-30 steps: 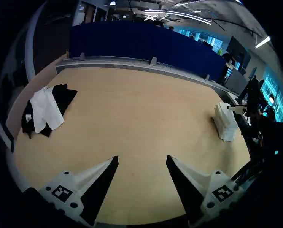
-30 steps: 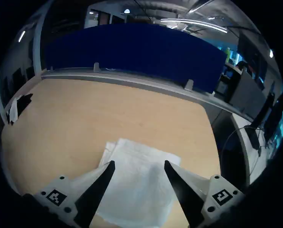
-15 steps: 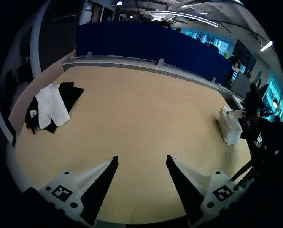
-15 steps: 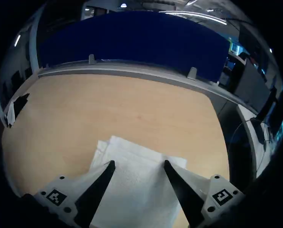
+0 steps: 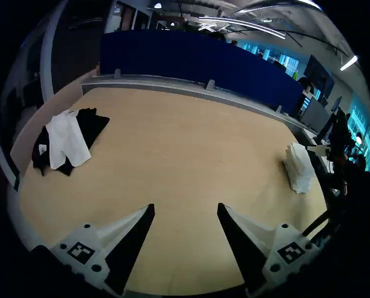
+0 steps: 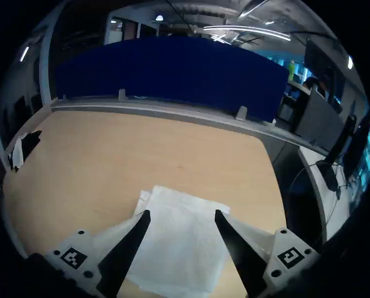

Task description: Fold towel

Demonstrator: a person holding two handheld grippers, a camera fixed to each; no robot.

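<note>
Shift: our right gripper (image 6: 181,218) has tipped up a little since half a second ago, so the towel stack (image 6: 180,238) sits slightly lower in its view; our left gripper (image 5: 185,213) has barely drifted.
Towel stack: folded white cloth lying flat on the wooden table (image 6: 135,149). It is at 6 o'clock in the right gripper view and at 3 o'clock in the left gripper view, near the table edge.
Right gripper: fingers apart over the stack, pinching nothing; we cannot tell if the tips touch the cloth.
Left gripper: fingers apart above bare table, well apart from the stack.
Dark-and-white clothes (image 5: 65,141): at 9 o'clock in the left gripper view.
Feel: we judge it light, soft and limp, with layers that slide.
Hold: we would pinch the top layer at a near corner.
</note>
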